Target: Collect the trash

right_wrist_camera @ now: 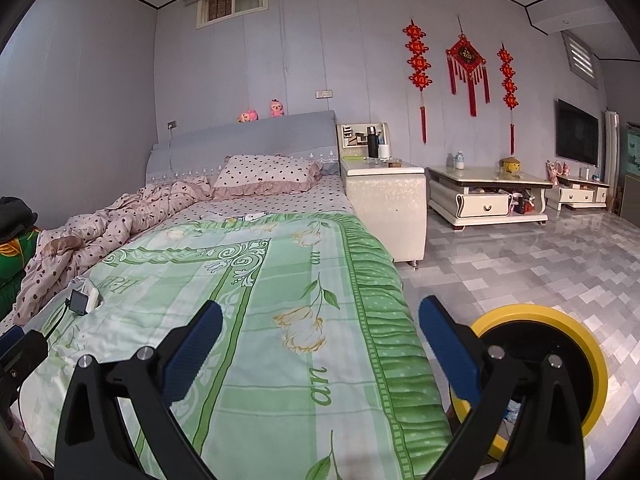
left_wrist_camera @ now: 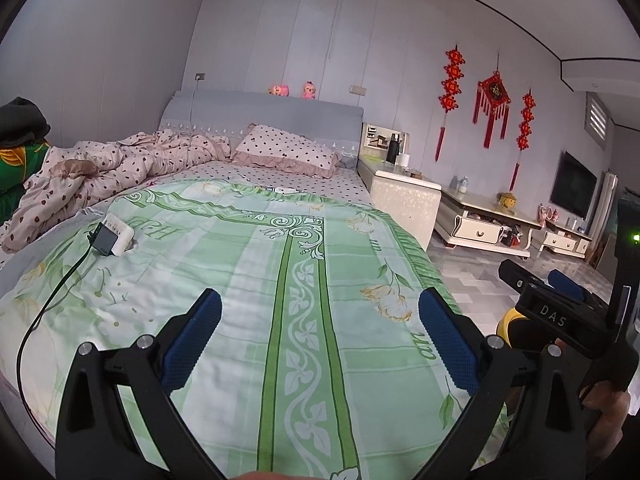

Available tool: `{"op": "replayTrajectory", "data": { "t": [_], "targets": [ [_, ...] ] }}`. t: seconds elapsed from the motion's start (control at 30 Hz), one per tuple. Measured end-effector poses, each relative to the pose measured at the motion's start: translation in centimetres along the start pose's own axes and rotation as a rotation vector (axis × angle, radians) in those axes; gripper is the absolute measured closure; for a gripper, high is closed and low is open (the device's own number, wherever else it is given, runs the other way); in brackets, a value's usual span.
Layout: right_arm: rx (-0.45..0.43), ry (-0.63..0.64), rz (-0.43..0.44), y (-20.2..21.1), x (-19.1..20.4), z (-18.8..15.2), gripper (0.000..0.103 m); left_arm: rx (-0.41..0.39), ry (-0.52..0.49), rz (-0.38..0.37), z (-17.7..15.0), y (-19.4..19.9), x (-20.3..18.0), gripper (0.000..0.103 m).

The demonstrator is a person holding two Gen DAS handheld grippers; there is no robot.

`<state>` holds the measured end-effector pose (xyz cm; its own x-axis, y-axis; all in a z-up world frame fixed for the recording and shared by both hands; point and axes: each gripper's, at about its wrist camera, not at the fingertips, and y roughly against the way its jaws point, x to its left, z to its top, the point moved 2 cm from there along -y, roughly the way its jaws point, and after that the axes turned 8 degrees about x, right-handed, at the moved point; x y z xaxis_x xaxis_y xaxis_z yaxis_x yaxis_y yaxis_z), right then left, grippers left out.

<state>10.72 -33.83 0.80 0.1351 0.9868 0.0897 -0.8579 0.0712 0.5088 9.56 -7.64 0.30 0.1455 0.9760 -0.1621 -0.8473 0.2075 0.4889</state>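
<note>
My left gripper [left_wrist_camera: 320, 300] is open with nothing between its blue pads, and it hangs over the green floral sheet [left_wrist_camera: 248, 280] of a bed. My right gripper [right_wrist_camera: 322, 310] is open and empty too, over the bed's right edge. Beside that edge, on the floor, stands a yellow-rimmed bin [right_wrist_camera: 592, 344] with a black liner; a small pale scrap shows inside it. A sliver of the bin [left_wrist_camera: 505, 320] also shows under the right gripper [left_wrist_camera: 536, 276] in the left wrist view. Far up the bed lies a small white item [left_wrist_camera: 286, 191] [right_wrist_camera: 252, 217].
A white box with a dark charger and cable [left_wrist_camera: 114, 236] lies on the sheet's left side. A crumpled dotted quilt [left_wrist_camera: 120, 164] and pillow [left_wrist_camera: 286, 152] fill the head of the bed. A white nightstand [right_wrist_camera: 386, 200] and low tables [right_wrist_camera: 488, 192] line the wall; tiled floor [right_wrist_camera: 520, 264] lies right.
</note>
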Motion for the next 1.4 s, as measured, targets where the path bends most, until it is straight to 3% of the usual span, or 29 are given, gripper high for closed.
{"op": "replayTrajectory", "data": {
  "t": [0.33,1.4],
  "targets": [
    [-0.016,-0.009,-0.035,0.93,0.0,-0.29,0.008,-0.016,0.005,-0.009,0.02,0.58,0.01,0.008],
    [0.005,-0.026,-0.03,0.5,-0.19,-0.86,0.008,-0.013,0.009,-0.004,0.06,0.18,0.06,0.008]
  ]
}}
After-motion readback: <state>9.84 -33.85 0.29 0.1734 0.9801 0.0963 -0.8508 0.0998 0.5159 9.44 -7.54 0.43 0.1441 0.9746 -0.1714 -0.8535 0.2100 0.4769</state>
